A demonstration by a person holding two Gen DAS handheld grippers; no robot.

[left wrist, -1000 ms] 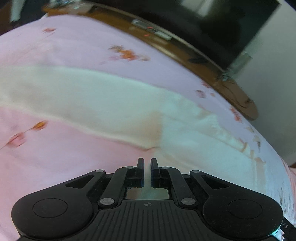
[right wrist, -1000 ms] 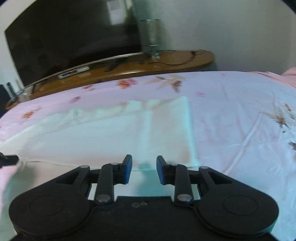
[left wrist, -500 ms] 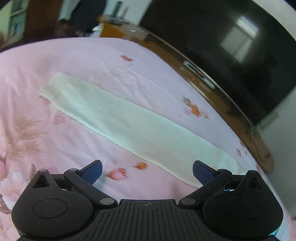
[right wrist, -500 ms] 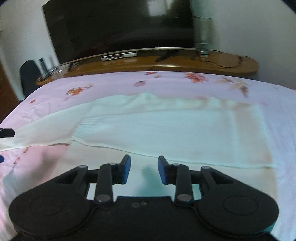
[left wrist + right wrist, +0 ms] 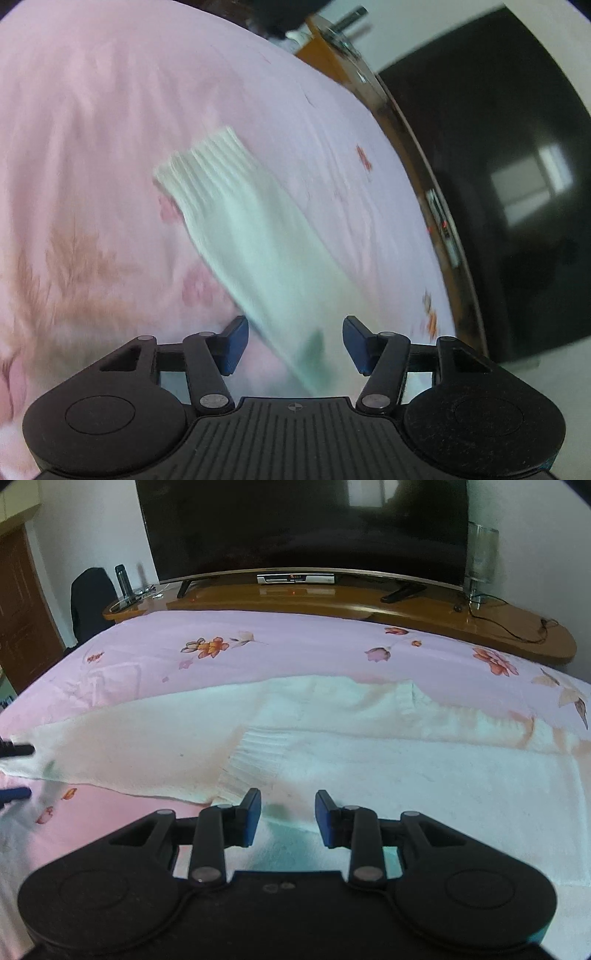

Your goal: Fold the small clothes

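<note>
A white knitted sweater (image 5: 369,760) lies flat on the pink flowered bedsheet (image 5: 280,642). One sleeve (image 5: 122,746) stretches out to the left. A second ribbed cuff (image 5: 251,753) lies folded over the body. In the left wrist view that long sleeve (image 5: 266,258) runs up and left from between the fingers to its ribbed cuff (image 5: 203,166). My left gripper (image 5: 295,347) is open, low over the sleeve, holding nothing. Its fingertips (image 5: 14,749) show at the left edge of the right wrist view. My right gripper (image 5: 287,821) is open and empty above the sweater's near edge.
A wooden TV bench (image 5: 369,598) runs along the far edge of the bed with a large dark TV (image 5: 303,524), a set-top box (image 5: 295,578) and a glass vase (image 5: 482,554). A dark chair (image 5: 90,598) and a door (image 5: 18,602) stand at the far left.
My left gripper went from shut to open and has swung left along the sleeve toward its cuff. My right gripper stayed open and turned left, bringing the sleeve into view.
</note>
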